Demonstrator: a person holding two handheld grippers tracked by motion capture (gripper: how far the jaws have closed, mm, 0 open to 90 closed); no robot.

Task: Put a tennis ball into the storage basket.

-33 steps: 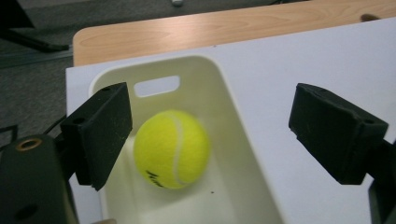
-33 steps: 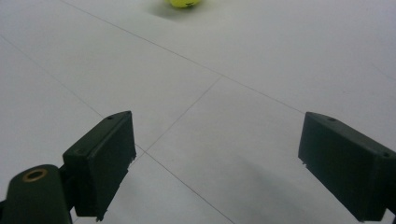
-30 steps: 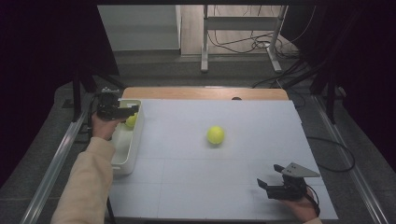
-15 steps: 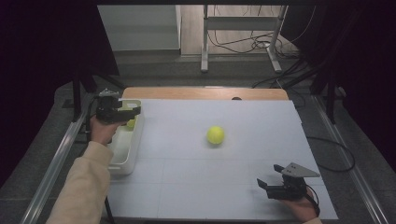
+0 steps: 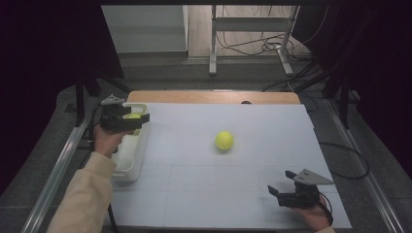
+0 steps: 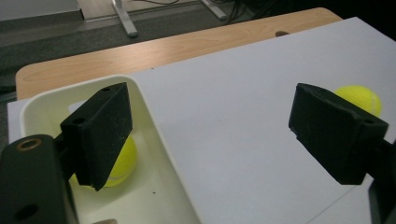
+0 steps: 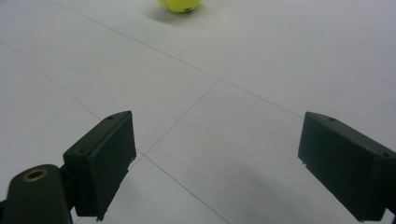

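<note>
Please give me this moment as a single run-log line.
left gripper: jaws open, empty, over white bin | one tennis ball in bin | second tennis ball: on table | right gripper: jaws open, empty, near table's front edge

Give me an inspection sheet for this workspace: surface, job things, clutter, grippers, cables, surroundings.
Surface: white table with thin grid lines, wooden edge at the far side.
Job's things: one tennis ball loose mid-table; a second ball lies in the white bin at the left edge.
Clutter: nothing seen.
Grippers: left gripper above the bin, jaws open and empty; right gripper low at the near right, jaws open and empty.
Cables: loose floor cables beyond the table.
Surroundings: metal stand legs, dark curtains.
</note>
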